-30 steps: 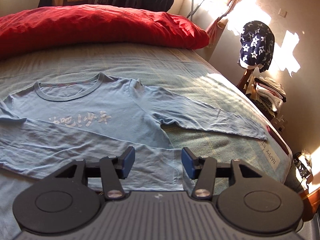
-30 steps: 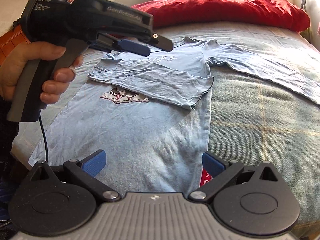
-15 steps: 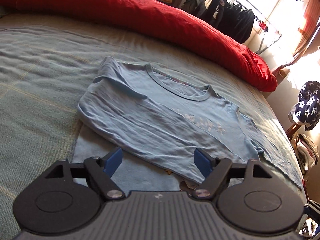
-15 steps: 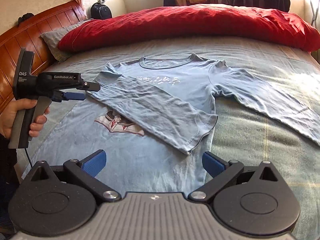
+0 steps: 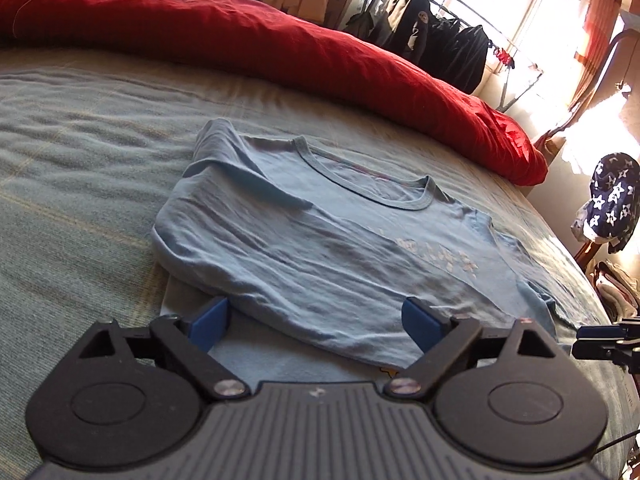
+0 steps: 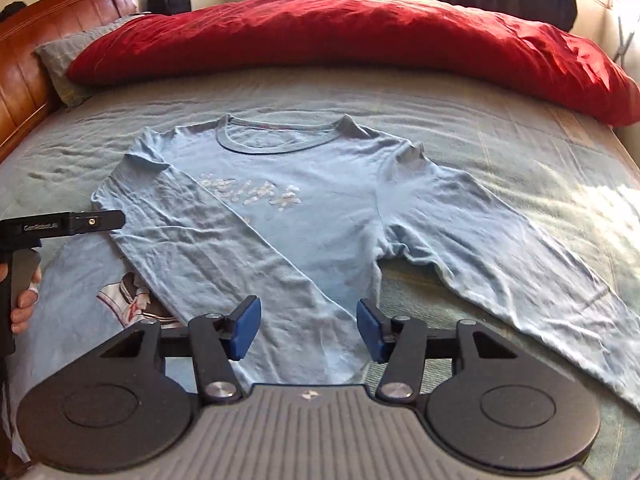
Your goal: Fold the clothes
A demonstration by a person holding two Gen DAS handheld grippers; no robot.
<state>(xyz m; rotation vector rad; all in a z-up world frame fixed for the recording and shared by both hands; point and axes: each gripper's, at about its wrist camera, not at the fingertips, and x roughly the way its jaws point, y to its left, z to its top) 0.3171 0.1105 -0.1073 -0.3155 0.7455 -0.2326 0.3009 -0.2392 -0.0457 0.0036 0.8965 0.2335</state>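
The light blue long-sleeved shirt lies flat on the grey-green bedspread, collar toward the red duvet. One sleeve is folded diagonally across the chest, and the other is stretched out to the right of the right gripper. That gripper's jaws have just been closing from full spread. They now stand half apart over the cuff end of the folded sleeve, pads clear of the cloth and pinching nothing. A second ago it looked at the shirt from nearer the hem; now the collar sits straight ahead of it. The left gripper has swung round to the folded shoulder side. Its jaws have just been opening and are now wide, with the folded sleeve's edge just beyond its blue fingertips. Nothing is gripped. In the right wrist view it pokes in at the left, held by a hand.
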